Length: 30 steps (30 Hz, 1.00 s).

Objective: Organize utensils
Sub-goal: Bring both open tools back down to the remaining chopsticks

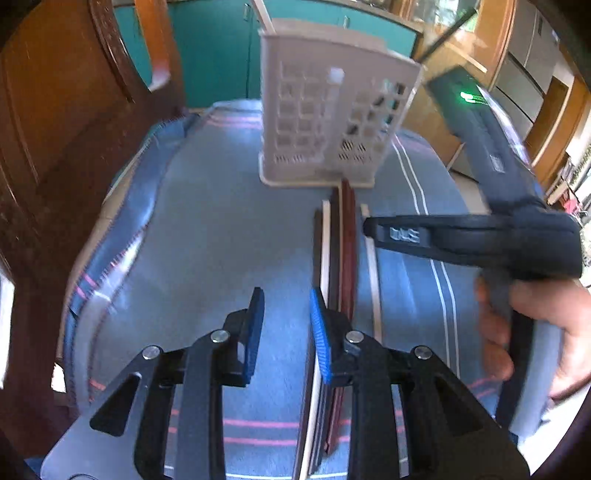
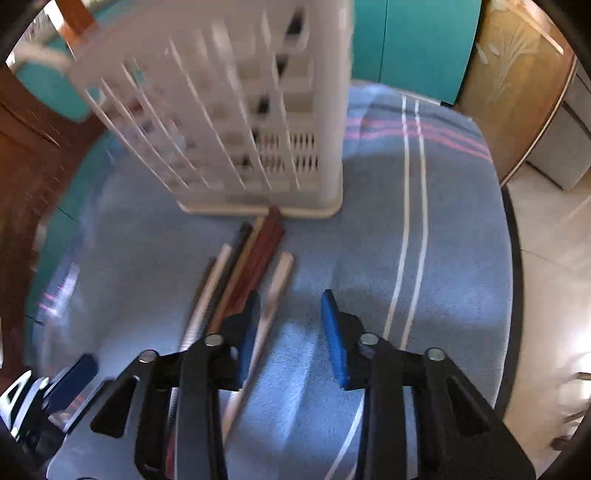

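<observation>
Several chopsticks (image 1: 345,240), dark red, black and pale, lie side by side on a blue striped cloth (image 1: 221,221), their far ends touching the foot of a beige slotted utensil holder (image 1: 325,118). My left gripper (image 1: 286,332) hangs open above the cloth, and the sticks run just right of its right pad. My right gripper (image 1: 373,229), held by a hand (image 1: 546,325), reaches in from the right over the sticks. In the right wrist view the right gripper (image 2: 291,332) is open with bare cloth between its pads. The chopsticks (image 2: 255,258) lie under its left finger, below the holder (image 2: 240,110).
A pale stick (image 1: 264,14) stands up in the holder. Dark wooden furniture (image 1: 55,129) rises at the left, with teal cabinets (image 1: 221,55) behind. The cloth-covered table drops off at its right edge to a tiled floor (image 2: 546,258). The left gripper's pad (image 2: 70,380) shows at the lower left.
</observation>
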Tool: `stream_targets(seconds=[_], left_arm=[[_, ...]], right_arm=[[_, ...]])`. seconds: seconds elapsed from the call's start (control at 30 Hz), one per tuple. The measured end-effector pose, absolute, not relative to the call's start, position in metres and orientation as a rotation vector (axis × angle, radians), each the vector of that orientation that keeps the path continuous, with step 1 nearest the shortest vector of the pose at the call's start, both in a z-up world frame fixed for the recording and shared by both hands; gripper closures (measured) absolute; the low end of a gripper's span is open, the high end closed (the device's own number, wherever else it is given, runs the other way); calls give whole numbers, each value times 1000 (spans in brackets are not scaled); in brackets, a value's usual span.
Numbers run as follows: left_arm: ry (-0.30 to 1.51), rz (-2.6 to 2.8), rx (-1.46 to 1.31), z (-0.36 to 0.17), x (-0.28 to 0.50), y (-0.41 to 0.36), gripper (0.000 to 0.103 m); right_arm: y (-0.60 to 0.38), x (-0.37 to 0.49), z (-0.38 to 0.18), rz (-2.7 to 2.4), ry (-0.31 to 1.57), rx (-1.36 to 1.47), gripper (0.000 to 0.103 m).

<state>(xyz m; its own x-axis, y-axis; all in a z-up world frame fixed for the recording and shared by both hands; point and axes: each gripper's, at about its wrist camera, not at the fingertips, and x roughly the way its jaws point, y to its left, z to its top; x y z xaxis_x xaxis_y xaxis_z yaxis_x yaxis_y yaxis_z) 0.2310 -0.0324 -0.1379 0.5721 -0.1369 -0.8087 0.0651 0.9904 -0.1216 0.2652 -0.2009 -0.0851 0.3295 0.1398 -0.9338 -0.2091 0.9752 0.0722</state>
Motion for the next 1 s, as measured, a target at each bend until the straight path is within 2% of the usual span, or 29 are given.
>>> stream_targets(seconds=[0.17,0.3,0.63,0.77,0.83,1.0], left_arm=[[1005,-151,-53,-152,232,-44,77],[1038,-142,-48,-165,238,-45,75],[1043,-105,12,-158,250,-59,74],[1048,-94,37,-158,253,-62,70],[1056,-101,25,-159,258,-62,62],[1054,-81,41,-160,259,-61,57]], right_arm=[[-198,261,-86,207,1230,-138,86],[-209,260,-85,199,1234,-135,86],[-228,269,-80,189,1237,-98,86],[-227,274,-80,199,1231,-125,86],[-221,272,-82,207,1224,-145,86],[-211,265,-80,272,1218,-162,87]])
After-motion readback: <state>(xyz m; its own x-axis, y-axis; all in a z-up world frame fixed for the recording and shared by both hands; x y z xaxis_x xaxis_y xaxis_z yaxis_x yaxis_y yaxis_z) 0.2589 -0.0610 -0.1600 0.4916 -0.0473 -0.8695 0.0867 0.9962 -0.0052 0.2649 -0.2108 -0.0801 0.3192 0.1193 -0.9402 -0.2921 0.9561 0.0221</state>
